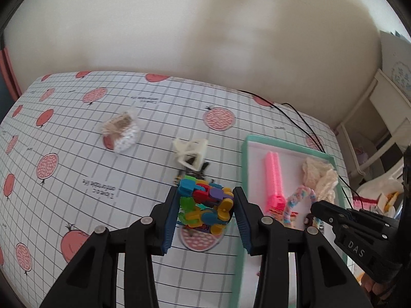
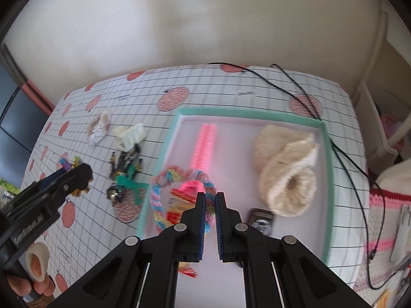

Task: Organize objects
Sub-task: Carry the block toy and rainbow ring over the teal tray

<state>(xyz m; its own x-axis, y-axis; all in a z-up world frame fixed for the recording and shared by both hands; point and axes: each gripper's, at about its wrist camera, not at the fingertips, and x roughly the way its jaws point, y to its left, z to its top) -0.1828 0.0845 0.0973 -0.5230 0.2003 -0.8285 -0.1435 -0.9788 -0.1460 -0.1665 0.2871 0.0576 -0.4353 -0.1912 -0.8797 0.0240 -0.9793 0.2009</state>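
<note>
1. The left gripper is holding a bundle of colourful plastic clips between its blue pads. The jaws are standing partly closed, one pad on each side of the bundle, and it is hanging above the tablecloth, just beside the tray.
2. The right gripper is standing with its jaws narrow, almost together. I cannot tell for sure if anything is pinched there; a loop of the pastel braided cord is passing behind the tips.
3. The step in hand, as I am judging it, is bringing the clip bundle over the mint-green tray and letting it down inside.
4. To do it well, the left gripper should be crossing the near rim with the bundle clear of it. It should be aiming at a bare white part of the floor, and opening only when the bundle is low, because loose clips may scatter.
5. The right gripper should be staying out of the way, since the two are near each other over the same corner.
6. The tray is already holding a pink comb-like piece, a cream knitted item, the cord, an orange packet and a small dark object.
7. Still waiting on the cloth are a cream hair claw, a wrapped white ball and a dark clip with a green bow.
</note>
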